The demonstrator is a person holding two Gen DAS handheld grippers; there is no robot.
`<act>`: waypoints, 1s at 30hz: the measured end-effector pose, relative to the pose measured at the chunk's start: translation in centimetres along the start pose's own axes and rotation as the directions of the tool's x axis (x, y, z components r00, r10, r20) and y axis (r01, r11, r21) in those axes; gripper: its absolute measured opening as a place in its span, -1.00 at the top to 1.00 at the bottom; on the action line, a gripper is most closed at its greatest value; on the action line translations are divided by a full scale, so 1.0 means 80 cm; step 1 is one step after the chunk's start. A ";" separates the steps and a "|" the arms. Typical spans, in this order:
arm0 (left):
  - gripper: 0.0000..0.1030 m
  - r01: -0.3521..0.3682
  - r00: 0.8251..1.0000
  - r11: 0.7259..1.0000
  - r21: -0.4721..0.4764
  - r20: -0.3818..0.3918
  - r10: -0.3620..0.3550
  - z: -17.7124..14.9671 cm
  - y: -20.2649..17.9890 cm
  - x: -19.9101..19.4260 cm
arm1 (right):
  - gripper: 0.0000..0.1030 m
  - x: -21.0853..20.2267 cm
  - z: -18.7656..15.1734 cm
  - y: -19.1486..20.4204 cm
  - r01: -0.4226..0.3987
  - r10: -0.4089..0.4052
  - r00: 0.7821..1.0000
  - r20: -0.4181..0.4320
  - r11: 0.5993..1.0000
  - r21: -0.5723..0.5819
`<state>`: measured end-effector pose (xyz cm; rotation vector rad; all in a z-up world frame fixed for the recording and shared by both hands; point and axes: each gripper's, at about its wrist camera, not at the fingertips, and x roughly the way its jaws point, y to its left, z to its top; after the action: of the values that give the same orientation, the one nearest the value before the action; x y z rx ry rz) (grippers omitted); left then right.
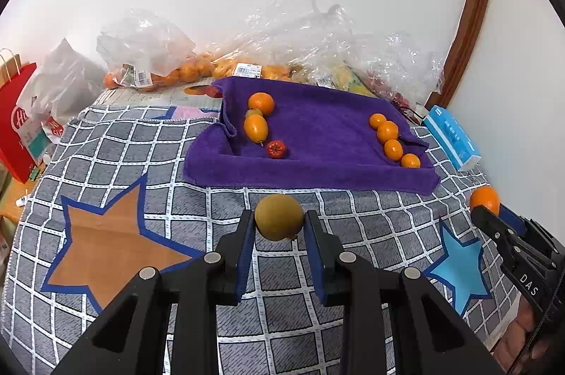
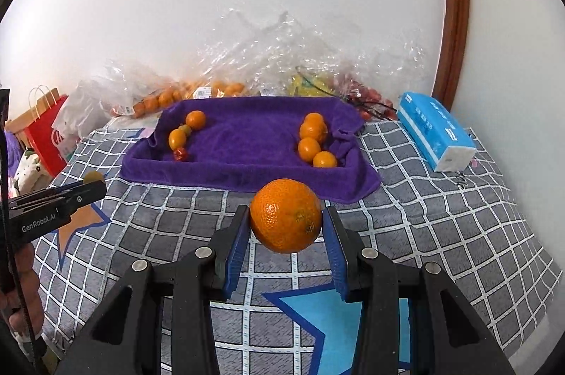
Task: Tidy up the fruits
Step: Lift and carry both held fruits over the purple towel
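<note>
My left gripper (image 1: 279, 218) is shut on a yellow-green round fruit (image 1: 279, 216), held above the checked cloth in front of the purple towel tray (image 1: 317, 170). My right gripper (image 2: 286, 216) is shut on an orange (image 2: 286, 215), also in front of the tray (image 2: 247, 177). On the tray's left lie an orange, a green fruit, an oval orange fruit (image 1: 255, 128) and a small red fruit (image 1: 275, 149). On its right several mandarins (image 1: 388, 132) lie in a row; they also show in the right wrist view (image 2: 312, 142). The right gripper with its orange shows in the left wrist view (image 1: 485, 203).
Clear plastic bags of fruit (image 1: 282, 57) lie behind the tray against the wall. A blue tissue pack (image 2: 436, 129) lies to the right. A red paper bag (image 1: 16, 120) stands at far left. The checked cloth (image 1: 141, 145) with star patches covers the surface.
</note>
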<state>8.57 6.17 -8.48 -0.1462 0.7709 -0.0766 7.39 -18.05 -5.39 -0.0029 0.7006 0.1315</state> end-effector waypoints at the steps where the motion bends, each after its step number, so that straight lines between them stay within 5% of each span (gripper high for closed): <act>1: 0.48 0.001 1.000 1.000 -0.001 0.003 -0.001 0.001 0.001 -0.002 | 0.20 -0.001 0.001 0.001 -0.001 0.001 1.000 0.002 1.000 -0.002; 30: 0.48 0.029 1.000 1.000 0.008 0.002 -0.029 0.059 -0.002 -0.017 | 0.20 -0.002 0.077 0.015 0.008 -0.009 1.000 0.030 1.000 0.016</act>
<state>10.90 6.65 -4.22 -0.1503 0.7668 -0.1073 11.06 -16.56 -0.49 0.0111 0.6711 0.1177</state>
